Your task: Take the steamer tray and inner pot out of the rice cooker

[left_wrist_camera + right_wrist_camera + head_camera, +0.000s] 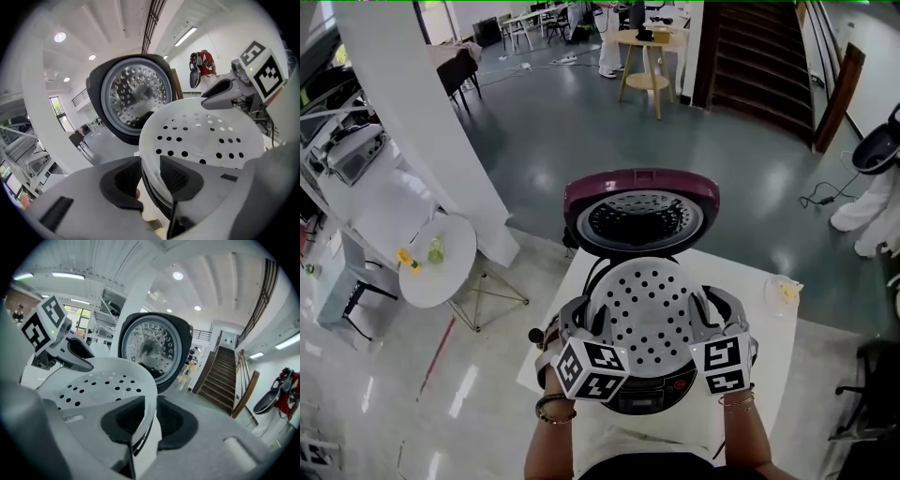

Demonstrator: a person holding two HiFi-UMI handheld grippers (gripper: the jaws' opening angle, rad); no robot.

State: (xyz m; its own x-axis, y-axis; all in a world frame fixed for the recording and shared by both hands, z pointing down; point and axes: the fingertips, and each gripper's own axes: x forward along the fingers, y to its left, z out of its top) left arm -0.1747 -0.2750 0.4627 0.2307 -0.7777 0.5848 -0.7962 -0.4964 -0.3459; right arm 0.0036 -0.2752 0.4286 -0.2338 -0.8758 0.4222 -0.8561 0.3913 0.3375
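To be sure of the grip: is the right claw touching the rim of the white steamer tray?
Touching. In the right gripper view, the right claw clamps the rim of the steamer tray, one pad on each side, with no gap.

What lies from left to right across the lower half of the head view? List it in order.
Round side table → left gripper → steamer tray → right gripper → small pale object on the tabletop.

My left tool (150, 171) has its jaws clamped on the near rim of the white, perforated steamer tray (206, 140), one pad inside and one outside. Across the tray I see the right tool (220, 91) at the far rim, under its marker cube (260, 65). Behind them the rice cooker's open lid (133, 96) stands upright, its holed metal plate facing me.
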